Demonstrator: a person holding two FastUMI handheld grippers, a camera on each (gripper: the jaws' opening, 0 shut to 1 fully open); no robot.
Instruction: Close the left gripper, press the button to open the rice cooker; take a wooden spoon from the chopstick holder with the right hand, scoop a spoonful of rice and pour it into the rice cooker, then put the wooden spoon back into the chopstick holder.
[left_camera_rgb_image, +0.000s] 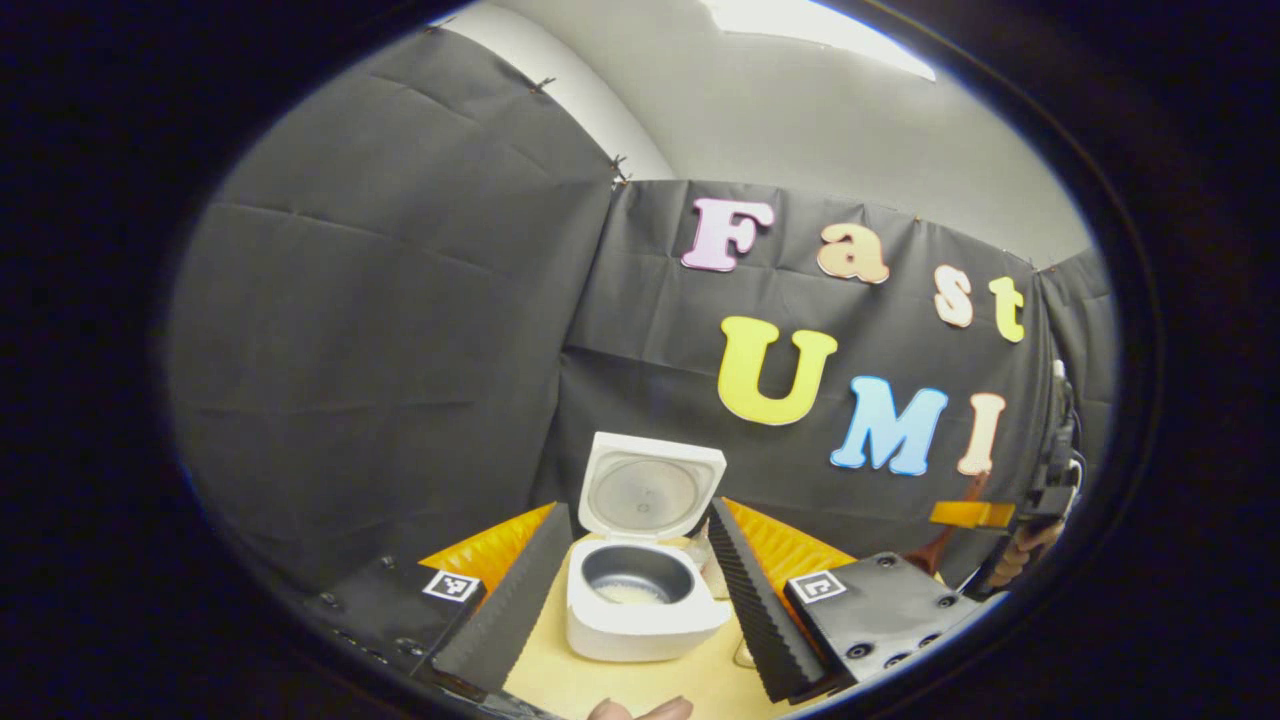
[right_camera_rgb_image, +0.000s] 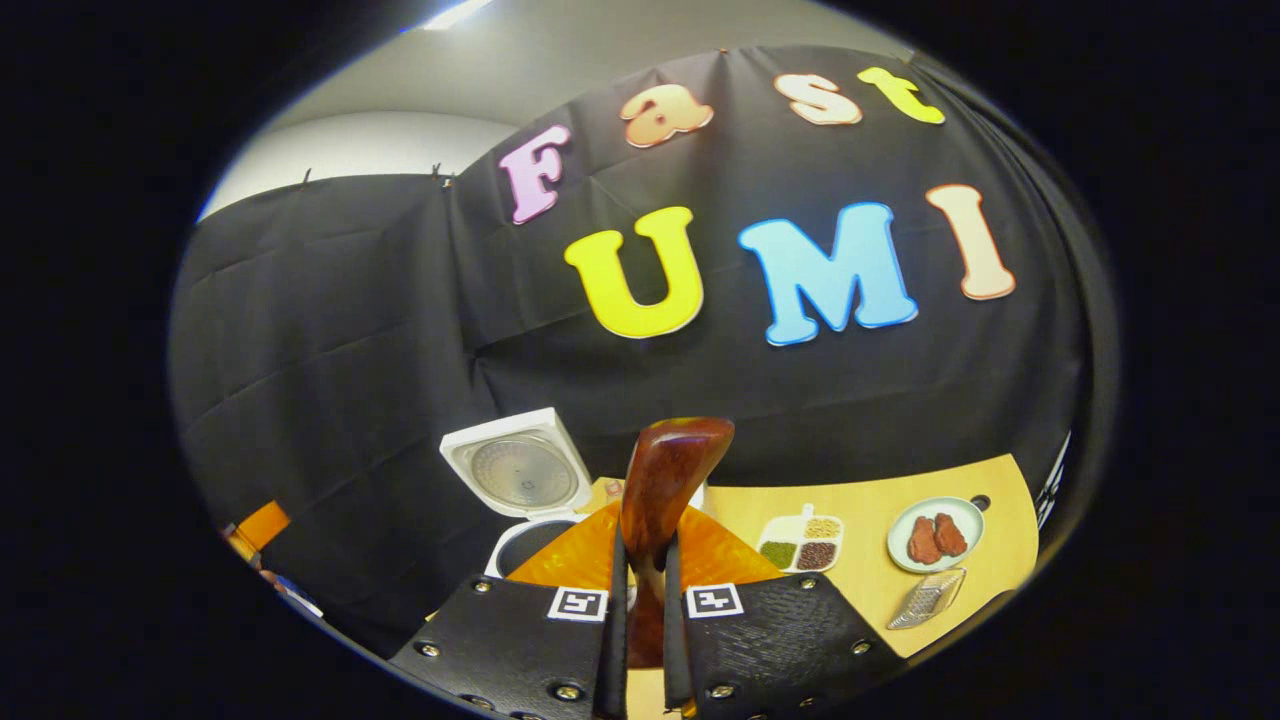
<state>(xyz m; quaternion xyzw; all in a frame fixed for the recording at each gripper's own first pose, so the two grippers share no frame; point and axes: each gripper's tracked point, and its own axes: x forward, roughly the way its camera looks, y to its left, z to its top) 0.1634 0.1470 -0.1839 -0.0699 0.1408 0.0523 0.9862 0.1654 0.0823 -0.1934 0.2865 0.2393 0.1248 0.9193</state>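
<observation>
Right claw (right_camera_rgb_image: 640, 590) is clamped on a wooden spoon (right_camera_rgb_image: 660, 490): in the right gripper view both fingers press against the spoon's handle, and the glossy brown bowl of the spoon stands upright above them, in front of the black cloth wall. Behind and to the left of the spoon sits the white rice cooker (right_camera_rgb_image: 520, 490), its lid raised and the dark inner pot just visible below it. Farther right on the light wooden counter (right_camera_rgb_image: 870, 580) lie a small white tray of grains (right_camera_rgb_image: 802, 543) with several compartments, a round plate with two pieces of reddish meat (right_camera_rgb_image: 935, 535), and a clear grater-like item (right_camera_rgb_image: 927, 598) just in front of that plate.

Left claw (left_camera_rgb_image: 635, 590) is spread wide and holds nothing. In the left gripper view its two ridged fingers frame the rice cooker (left_camera_rgb_image: 645, 590), which stands on the counter (left_camera_rgb_image: 640, 680) between them without touching either. The cooker's lid stands open and upright, and a little white rice lies at the bottom of the dark inner pot. At the far right edge of this view, a hand (left_camera_rgb_image: 1025, 555) holds the other gripper.
</observation>
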